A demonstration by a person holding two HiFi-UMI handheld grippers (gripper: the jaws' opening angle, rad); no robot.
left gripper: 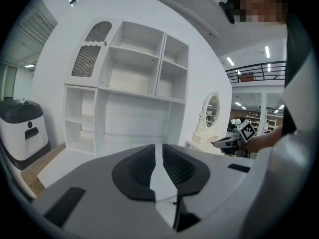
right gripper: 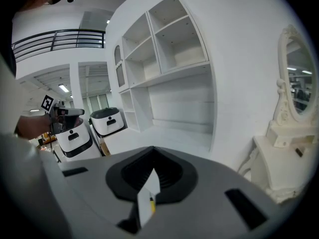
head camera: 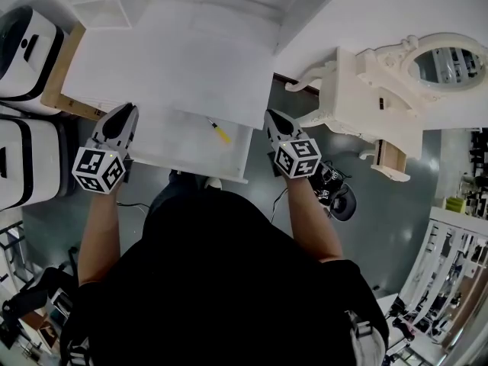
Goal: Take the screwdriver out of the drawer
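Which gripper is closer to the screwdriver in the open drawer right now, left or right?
Right. The right gripper is by the right edge of the drawer, just right of the screwdriver; the left gripper is by the drawer's left end, farther off.

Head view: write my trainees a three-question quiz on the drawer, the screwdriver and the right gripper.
1. True or false: the screwdriver lies in the open drawer.
2. What colour is its handle?
3. The right gripper is: A) shut on the screwdriver; B) fingers shut, holding nothing; C) wide open.
Key: 1 true; 2 yellow; 3 B.
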